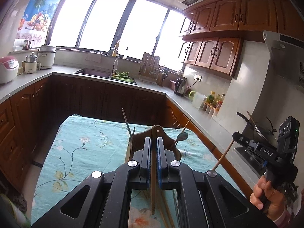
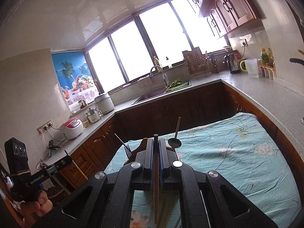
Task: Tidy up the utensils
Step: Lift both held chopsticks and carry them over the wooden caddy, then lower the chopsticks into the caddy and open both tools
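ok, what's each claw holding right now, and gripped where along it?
Each holds one wooden chopstick. Left claw grips its chopstick near the upper end; right claw likewise on its chopstick.

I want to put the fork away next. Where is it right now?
The fork stands tines-up in the wooden holder on the floral tablecloth, on the holder's left side in both wrist views, opposite the spoon.

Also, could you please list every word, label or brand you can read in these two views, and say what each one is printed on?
"DAS": on the black body of the right gripper, seen from the left wrist.
"GenRobot.AI": on the black body of the left gripper, seen from the right wrist.
Too small or blurred: labels on the rice cooker and the bottles.
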The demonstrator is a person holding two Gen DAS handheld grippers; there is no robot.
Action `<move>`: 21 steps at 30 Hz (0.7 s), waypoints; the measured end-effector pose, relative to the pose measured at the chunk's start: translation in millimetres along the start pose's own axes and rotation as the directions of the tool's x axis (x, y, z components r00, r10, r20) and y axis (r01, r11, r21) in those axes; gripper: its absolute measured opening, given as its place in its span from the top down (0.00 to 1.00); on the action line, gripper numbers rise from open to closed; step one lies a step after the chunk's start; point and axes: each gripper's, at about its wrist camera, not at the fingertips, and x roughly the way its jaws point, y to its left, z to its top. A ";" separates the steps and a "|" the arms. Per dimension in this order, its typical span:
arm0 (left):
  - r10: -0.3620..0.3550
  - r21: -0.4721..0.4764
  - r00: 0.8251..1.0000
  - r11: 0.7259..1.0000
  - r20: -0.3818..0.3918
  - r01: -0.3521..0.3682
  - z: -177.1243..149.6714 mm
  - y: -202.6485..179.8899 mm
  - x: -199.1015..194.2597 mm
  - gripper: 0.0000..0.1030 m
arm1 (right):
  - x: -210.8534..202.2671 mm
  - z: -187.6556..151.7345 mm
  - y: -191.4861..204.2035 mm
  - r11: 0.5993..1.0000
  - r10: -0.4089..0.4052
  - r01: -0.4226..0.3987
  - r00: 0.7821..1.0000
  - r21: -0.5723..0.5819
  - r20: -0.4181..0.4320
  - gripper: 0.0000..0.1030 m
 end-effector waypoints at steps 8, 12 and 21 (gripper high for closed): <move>0.008 0.010 0.997 1.000 0.081 -0.009 16.5 6.7 3.5 0.97 | 11.1 35.0 4.2 1.000 0.000 0.000 0.997 -0.005 0.077 0.95; 0.016 0.013 0.992 1.000 0.124 -0.017 24.7 8.6 7.8 0.97 | 18.8 51.1 6.7 1.000 -0.005 0.006 0.993 -0.013 0.115 0.95; 0.047 -0.001 0.977 0.999 0.207 -0.048 31.1 15.5 40.7 0.97 | 48.9 73.8 12.3 0.999 -0.029 0.036 0.986 -0.040 0.165 0.95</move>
